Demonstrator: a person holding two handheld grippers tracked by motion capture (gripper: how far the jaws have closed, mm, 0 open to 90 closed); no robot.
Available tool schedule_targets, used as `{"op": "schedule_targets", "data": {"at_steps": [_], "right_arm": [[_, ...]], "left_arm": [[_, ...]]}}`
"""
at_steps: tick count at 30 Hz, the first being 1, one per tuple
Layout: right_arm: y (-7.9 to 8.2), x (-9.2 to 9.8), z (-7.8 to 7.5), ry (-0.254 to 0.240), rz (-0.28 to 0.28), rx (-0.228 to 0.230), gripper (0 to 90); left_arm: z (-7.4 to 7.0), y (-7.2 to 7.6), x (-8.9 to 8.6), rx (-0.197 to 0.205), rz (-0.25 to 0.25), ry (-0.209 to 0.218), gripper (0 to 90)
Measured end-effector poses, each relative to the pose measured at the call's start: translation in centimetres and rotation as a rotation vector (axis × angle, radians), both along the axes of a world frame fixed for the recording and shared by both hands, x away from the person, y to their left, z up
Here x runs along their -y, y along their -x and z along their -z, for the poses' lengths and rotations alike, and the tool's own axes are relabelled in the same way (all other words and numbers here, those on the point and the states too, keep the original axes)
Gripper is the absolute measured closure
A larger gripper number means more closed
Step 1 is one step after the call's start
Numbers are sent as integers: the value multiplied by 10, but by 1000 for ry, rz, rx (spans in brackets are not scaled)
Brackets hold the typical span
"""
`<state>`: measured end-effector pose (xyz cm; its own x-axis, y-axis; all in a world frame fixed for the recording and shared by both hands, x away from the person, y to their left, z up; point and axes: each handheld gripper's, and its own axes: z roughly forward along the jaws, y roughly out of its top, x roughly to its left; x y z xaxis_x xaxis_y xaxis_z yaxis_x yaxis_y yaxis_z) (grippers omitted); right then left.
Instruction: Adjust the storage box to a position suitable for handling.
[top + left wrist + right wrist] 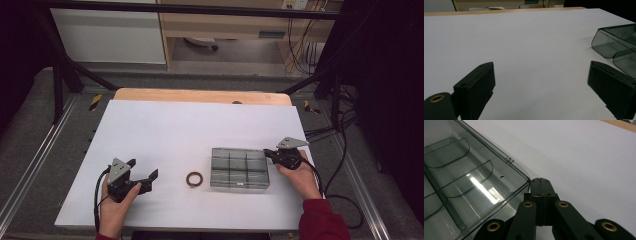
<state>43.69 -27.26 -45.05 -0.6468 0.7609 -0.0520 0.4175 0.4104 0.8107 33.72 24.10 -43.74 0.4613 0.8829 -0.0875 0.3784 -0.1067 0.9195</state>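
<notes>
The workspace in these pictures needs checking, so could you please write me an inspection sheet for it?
Surface: white table top, bare apart from the items below; a wooden edge shows at its far side.
Job's things: clear compartment box, lid shut, lying flat; brown ring just left of it, apart from it.
Clutter: nothing seen.
Grippers: left gripper open and empty, resting left of the ring; right gripper with fingers pressed together at the box's right far corner.
Cables: a black cable trails from each gripper; more hang at the right.
Surroundings: black frame bars, grey floor, wooden furniture behind.
</notes>
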Motion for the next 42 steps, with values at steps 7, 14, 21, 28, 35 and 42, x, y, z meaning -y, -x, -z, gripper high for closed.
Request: {"op": "schedule_targets", "data": {"at_steps": [7, 14, 21, 28, 35, 42], "right_arm": [[1, -5, 0, -1, -5, -2, 900], [1, -5, 0, -3, -11, -1, 900], [1, -6, 0, -5, -8, -6, 900], [3, -8, -1, -1, -12, -7, 900], [4, -10, -1, -5, -16, -11, 900], [7, -15, -1, -6, -30, -13, 900]], "left_arm": [[-1, 0, -1, 3, -1, 2, 77], [0, 0, 0, 1, -1, 2, 77], [0, 0, 0, 1, 2, 1, 77], [-1, 2, 2, -1, 14, 8, 77], [-2, 5, 7, -5, 31, 1, 84], [-2, 7, 12, -10, 53, -5, 95]]}}
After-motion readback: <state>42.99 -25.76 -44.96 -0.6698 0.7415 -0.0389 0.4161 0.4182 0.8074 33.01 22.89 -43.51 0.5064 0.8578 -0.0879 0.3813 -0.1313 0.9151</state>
